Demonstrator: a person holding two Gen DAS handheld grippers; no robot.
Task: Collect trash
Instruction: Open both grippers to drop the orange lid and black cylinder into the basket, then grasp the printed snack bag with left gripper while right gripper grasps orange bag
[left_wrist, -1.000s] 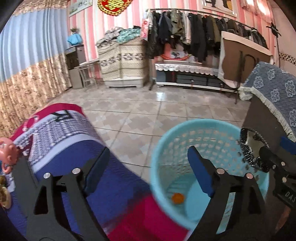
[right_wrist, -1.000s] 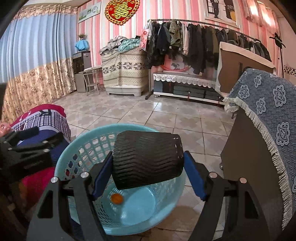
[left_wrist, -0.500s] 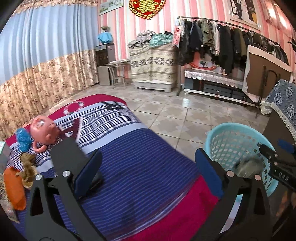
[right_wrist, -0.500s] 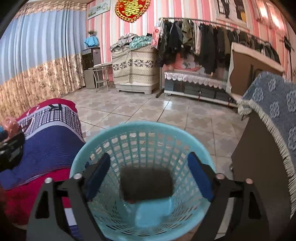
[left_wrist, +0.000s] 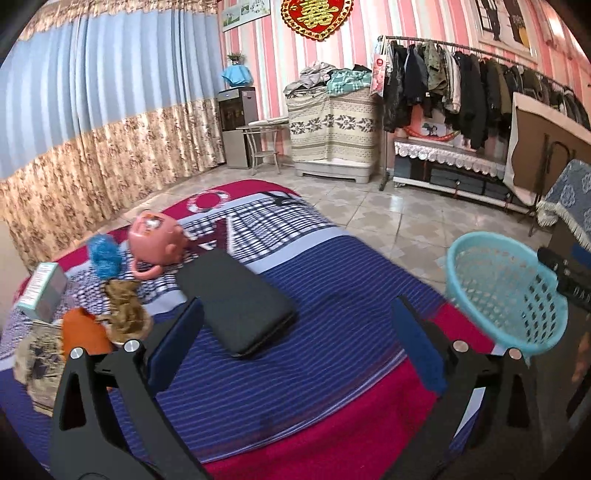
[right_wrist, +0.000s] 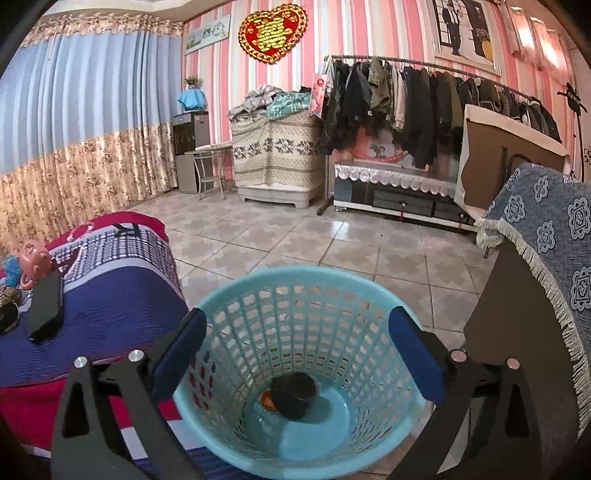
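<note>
With both pairs of jaws standing wide and nothing between them, the moment falls between one drop and the next pick. The right gripper (right_wrist: 295, 350) hangs over the pale turquoise perforated plastic basket (right_wrist: 236, 306), its jaws having just been opening; at the basket's bottom lies a black ribbed cylindrical cup (right_wrist: 293, 394) on its side, touching a small orange item (right_wrist: 266, 398) that it partly hides. The left gripper (left_wrist: 295, 343) faces the bed covered in a blue, white and crimson striped blanket (left_wrist: 332, 373), where the remaining things lie: a flat black rectangular case (left_wrist: 236, 299) nearest the jaws, a pink plastic doll's head (left_wrist: 155, 240), a blue frizzy tuft (left_wrist: 105, 254), a crumpled brownish wrapper (left_wrist: 125, 310), an orange piece (left_wrist: 83, 332), a small grey-and-teal carton (left_wrist: 42, 291) and a worn paper packet (left_wrist: 40, 362). Several risks follow from this layout — the black case and the doll's head may not be trash at all, and taking the nearest object would misclassify it. The crumpled pieces lie touching one another, so a closing grip could catch two or pinch the soft blanket. From the left gripper's view the basket (left_wrist: 476, 243) sits well off to the right, beside the bed — a release made short of its rim would land on the tiled floor (left_wrist: 388, 225).
</note>
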